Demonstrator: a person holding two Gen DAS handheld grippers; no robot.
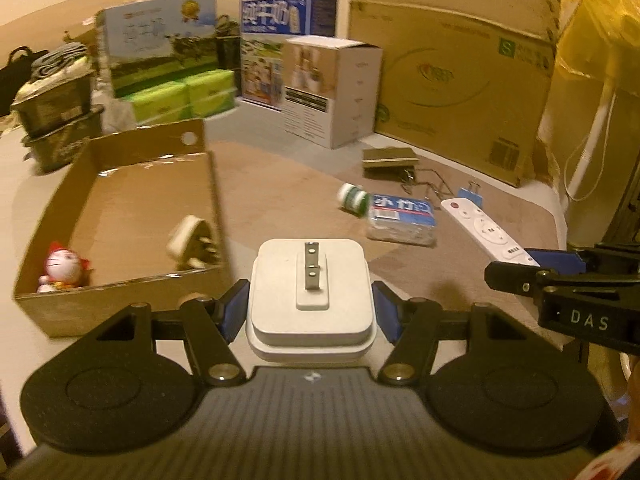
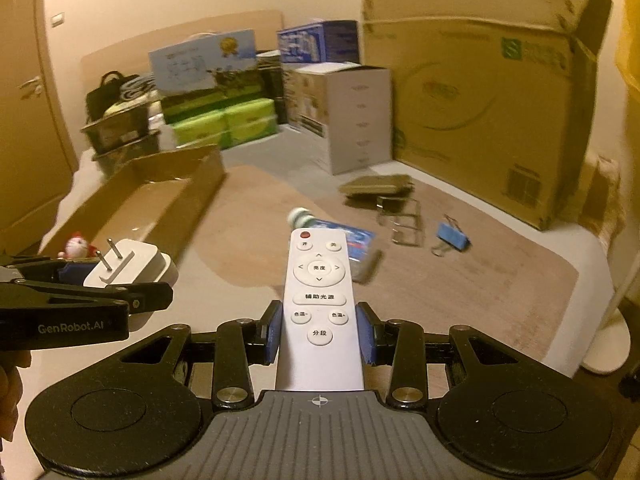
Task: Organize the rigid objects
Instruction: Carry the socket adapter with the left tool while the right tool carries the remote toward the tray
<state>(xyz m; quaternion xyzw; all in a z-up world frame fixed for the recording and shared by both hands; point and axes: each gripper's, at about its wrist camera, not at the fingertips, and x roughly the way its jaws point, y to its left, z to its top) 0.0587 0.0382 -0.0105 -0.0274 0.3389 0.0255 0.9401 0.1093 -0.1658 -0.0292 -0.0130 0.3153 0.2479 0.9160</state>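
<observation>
Boxy white plastic charger point(image 1: 310, 304), metal prongs point(image 1: 311, 266)

Open mat point(image 2: 256, 248) beside cardboard tray point(image 1: 218, 200) — clutter point(image 1: 400, 216) right, boxes point(image 1: 460, 72) behind.

Along the top right of the left wrist view we noted a large brown carton point(image 1: 460, 76) against the wall. Left of it stood a white box point(image 1: 340, 92) and, behind that, a blue milk carton case point(image 1: 288, 12). Upper left we recorded green tissue packs point(image 1: 184, 98), a landscape-printed bag point(image 1: 160, 44), and stacked dark bins point(image 1: 56, 120). A yellow bag point(image 1: 596, 40) filled the far right.
</observation>
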